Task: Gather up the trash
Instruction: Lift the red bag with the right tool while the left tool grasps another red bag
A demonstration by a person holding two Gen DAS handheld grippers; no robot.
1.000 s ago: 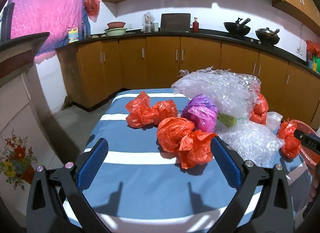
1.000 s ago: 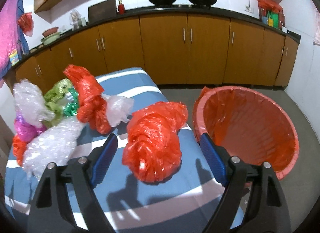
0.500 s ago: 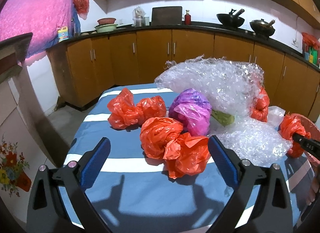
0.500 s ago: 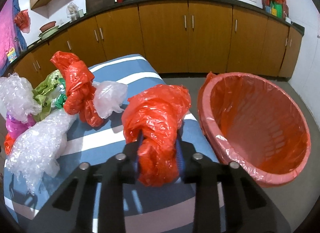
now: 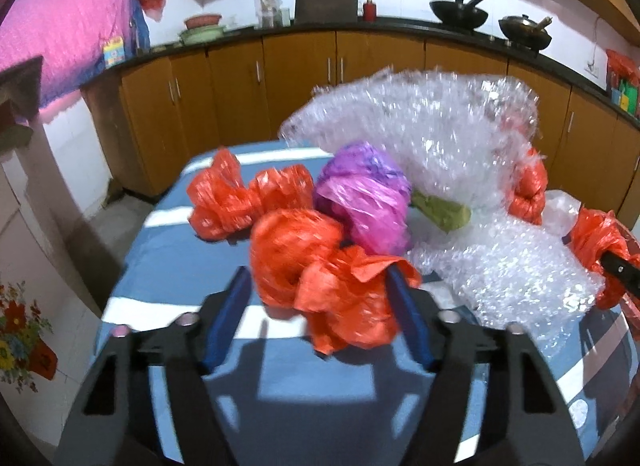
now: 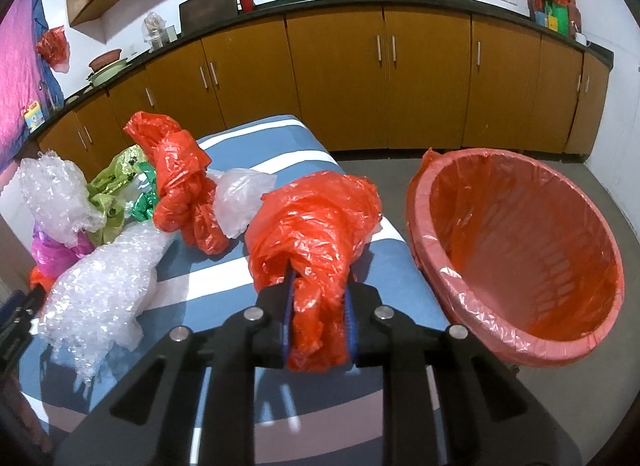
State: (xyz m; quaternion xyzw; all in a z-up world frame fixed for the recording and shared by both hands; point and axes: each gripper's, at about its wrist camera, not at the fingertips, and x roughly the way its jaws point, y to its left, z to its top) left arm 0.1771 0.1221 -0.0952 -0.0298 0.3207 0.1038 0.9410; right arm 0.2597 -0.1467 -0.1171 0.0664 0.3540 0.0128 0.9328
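Right gripper [image 6: 318, 312] clamped on 1 red bag [image 6: 316, 225], held over the striped table [image 6: 224, 286] just beside the lined basket [image 6: 520, 250]. Left gripper [image 5: 320, 306] just closing around another red bag [image 5: 320, 270] on the table; pad contact impossible to tell

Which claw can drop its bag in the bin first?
Probably the right claw: it is shut on a red bag, with the lined bin right beside it. The left claw has just been closing.
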